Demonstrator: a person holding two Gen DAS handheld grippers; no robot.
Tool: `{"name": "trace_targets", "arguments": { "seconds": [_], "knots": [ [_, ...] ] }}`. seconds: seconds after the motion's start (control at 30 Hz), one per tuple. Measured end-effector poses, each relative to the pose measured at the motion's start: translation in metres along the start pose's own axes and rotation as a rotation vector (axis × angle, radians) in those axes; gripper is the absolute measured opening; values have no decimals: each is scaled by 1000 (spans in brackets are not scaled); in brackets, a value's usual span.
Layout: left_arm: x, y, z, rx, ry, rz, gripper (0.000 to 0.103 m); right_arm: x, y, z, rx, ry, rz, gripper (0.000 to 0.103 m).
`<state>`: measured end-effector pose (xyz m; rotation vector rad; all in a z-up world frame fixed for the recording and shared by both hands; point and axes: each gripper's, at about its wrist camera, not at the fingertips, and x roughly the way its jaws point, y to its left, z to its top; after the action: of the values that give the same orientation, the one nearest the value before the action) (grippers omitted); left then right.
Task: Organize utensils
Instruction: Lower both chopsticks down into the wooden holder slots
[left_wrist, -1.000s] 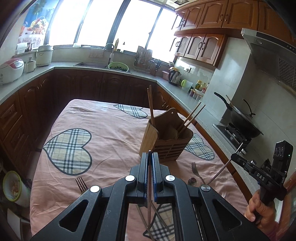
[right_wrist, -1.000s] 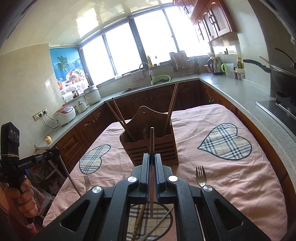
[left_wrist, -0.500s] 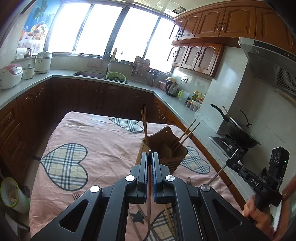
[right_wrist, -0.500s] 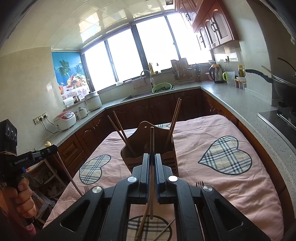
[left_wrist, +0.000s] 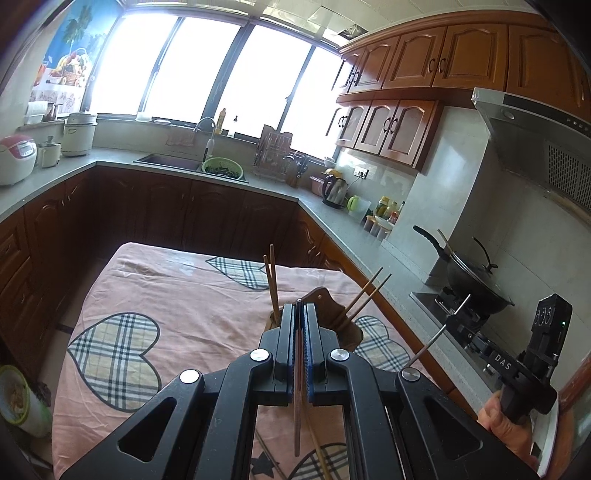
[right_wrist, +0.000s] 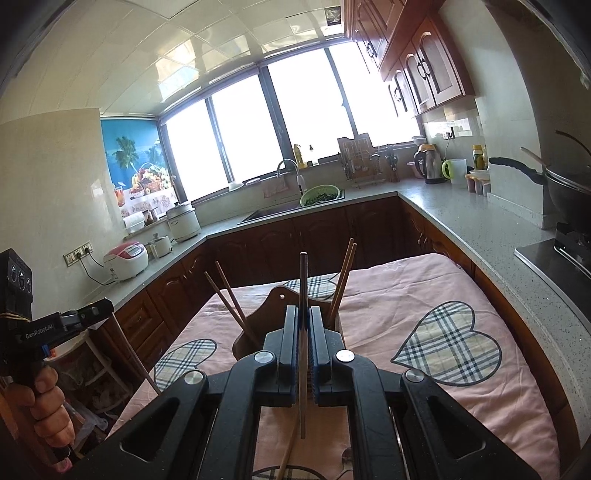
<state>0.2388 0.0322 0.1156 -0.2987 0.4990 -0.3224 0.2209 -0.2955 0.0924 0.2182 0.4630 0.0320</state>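
Wooden holder (right_wrist: 275, 314) shows beyond right gripper (right_wrist: 303, 317); left gripper (left_wrist: 299, 314) blocks it.

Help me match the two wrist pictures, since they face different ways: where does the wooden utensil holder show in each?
Left wrist: the wooden utensil holder sits just below centre, mostly hidden behind the left gripper.
Right wrist: the holder is centre, behind the right gripper.
Shared landmark: green colander by the sink.
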Motion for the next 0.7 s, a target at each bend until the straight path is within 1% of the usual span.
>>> {"name": "trace_targets", "arguments": {
  "seconds": [0.23,0.4,0.53,0.6,0.7],
  "knots": [
    [26,0,23,-14,-39,-17,2,12,-1,30,2,-67,-2,5],
    [44,-1,45,-11,-104,-20,2,27,0,52,-1,-107,-5,5],
    [61,1,54,-13,-149,-3,2,43,-3,63,4,-122,-14,5],
    [73,3,52,-11,-159,17,2,53,-5,65,9,-120,-19,5],
    [95,7,40,-17,-153,44,2,68,-10,61,19,-104,-25,5]
  ]
}}
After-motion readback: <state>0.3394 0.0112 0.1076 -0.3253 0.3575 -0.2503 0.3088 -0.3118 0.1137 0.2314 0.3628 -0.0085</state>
